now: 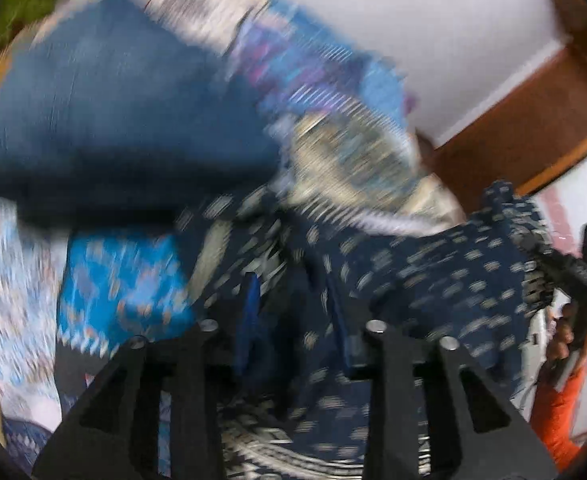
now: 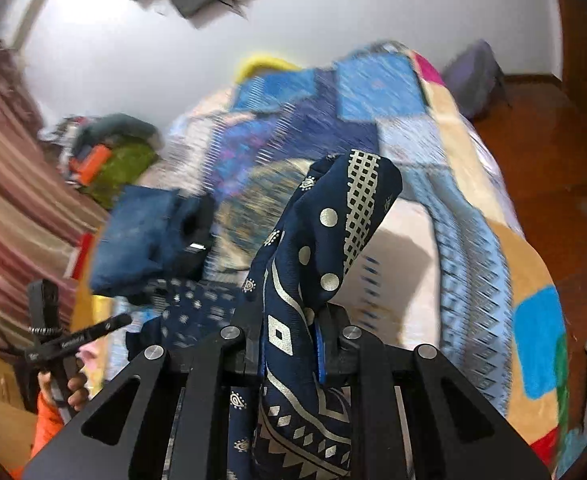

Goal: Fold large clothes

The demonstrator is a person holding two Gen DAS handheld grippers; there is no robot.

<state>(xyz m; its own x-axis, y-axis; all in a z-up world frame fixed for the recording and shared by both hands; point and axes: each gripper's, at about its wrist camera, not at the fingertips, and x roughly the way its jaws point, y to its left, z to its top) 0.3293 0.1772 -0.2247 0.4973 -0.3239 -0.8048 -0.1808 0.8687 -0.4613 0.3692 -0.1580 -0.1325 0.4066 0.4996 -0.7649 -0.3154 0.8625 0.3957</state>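
**Both ends pinched, garment in the air — spread before laying down**

Right hand-held gripper (image 2: 289,344) was clamped on a bunched edge of the navy printed garment (image 2: 317,264); cloth rose above the jaws and hung down between them. Left hand-held gripper (image 1: 293,320) looked closed on the same garment (image 1: 413,280), fabric draped over and ahead of its fingers, but that view was heavily blurred, so the grip there is a judgement. The garment spanned between the two, off the bed.

Ahead of both: the bed with a patchwork blanket (image 2: 473,200), and a folded blue denim piece (image 2: 133,236) ahead-left of the right hand-held gripper. Clothes pile (image 2: 105,160) further left.

How I'd do this step well:
- Pull the two apart until the held edge goes taut; it was bunched on the right side.
- Keep both at equal height so the hem hangs straight.
- Lay it on bare blanket, clear of the denim.
- Slow down: the blur suggests fast swinging, and a thin pinch could slip.
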